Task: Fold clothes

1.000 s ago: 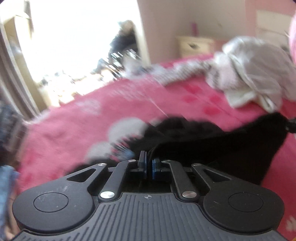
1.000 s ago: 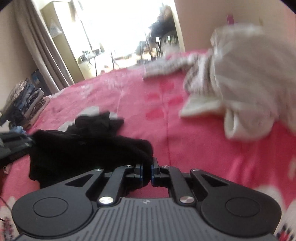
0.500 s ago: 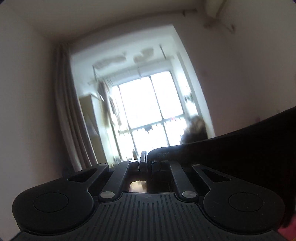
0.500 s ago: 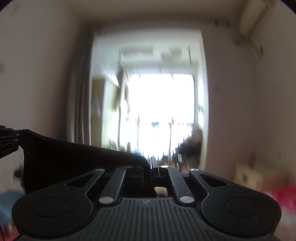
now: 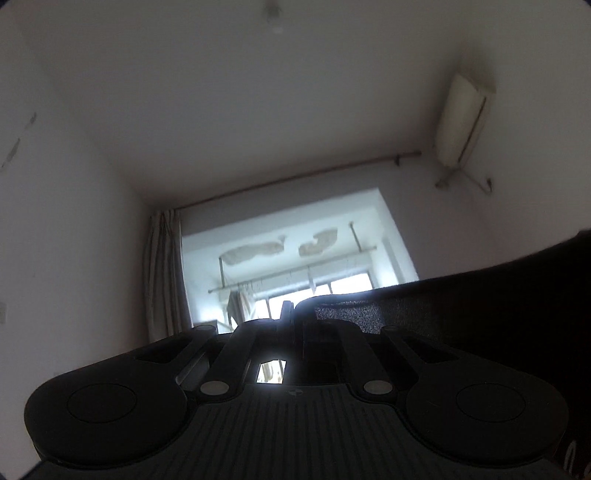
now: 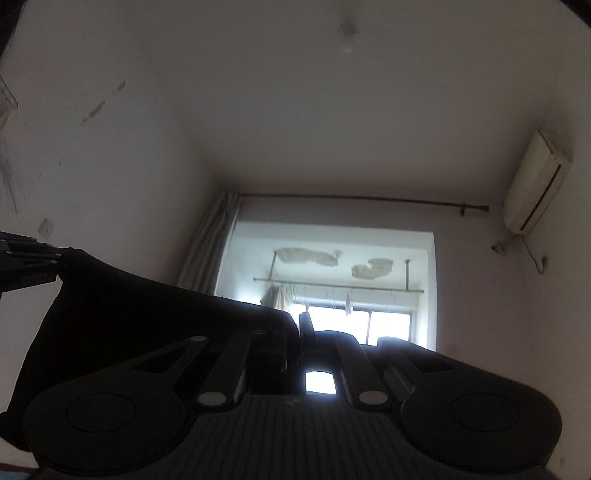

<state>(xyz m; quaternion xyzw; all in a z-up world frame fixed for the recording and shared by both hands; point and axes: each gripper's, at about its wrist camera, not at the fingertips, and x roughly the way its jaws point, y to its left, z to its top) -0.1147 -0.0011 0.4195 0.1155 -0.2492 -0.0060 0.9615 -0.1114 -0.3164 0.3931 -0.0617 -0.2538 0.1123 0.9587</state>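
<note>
A black garment (image 5: pixel 480 306) is held up in the air, stretched between both grippers. My left gripper (image 5: pixel 291 314) is shut on one edge of it, and the cloth runs off to the right. My right gripper (image 6: pixel 299 325) is shut on the other edge, and the black garment (image 6: pixel 147 317) runs left to the left gripper (image 6: pixel 26 266), which shows at the left border. Both cameras point up at the ceiling. The bed is out of view.
A bright window (image 6: pixel 332 280) with a drying rack, a curtain (image 5: pixel 162 273) on its left, and a wall air conditioner (image 6: pixel 535 184) at the upper right fill the room ahead. A ceiling lamp (image 6: pixel 347 33) is overhead.
Both grippers rose from the pink bed with the black garment and tilted upward. The views swung from the bed to the window and then to the ceiling.
</note>
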